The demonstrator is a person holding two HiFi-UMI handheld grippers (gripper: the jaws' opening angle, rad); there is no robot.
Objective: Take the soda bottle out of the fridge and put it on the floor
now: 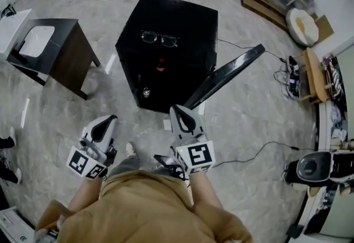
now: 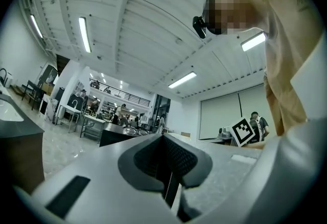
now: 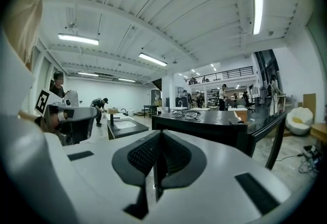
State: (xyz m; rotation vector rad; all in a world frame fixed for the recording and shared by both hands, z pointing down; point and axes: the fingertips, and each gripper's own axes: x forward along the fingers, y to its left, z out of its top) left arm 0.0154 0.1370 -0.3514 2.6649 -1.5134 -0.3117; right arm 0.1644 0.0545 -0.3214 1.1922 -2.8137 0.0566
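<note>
The black mini fridge [image 1: 166, 20] stands on the floor in front of me, its door [image 1: 227, 76] swung open to the right. In its dark inside I make out a red-topped item [image 1: 160, 65] and a small round cap [image 1: 145, 92]; which is the soda bottle I cannot tell. My left gripper [image 1: 108, 119] and right gripper [image 1: 178, 109] hover side by side short of the fridge, both shut and empty. The left gripper view shows its pads [image 2: 173, 159] pressed together. The right gripper view shows its shut jaws pointing level at the fridge [image 3: 214, 126].
A pair of glasses [image 1: 159, 38] lies on top of the fridge. A dark cabinet with a white basin [image 1: 50, 48] stands to the left. Cables [image 1: 260, 150] trail over the floor at the right, near a round black-and-white device [image 1: 312, 167].
</note>
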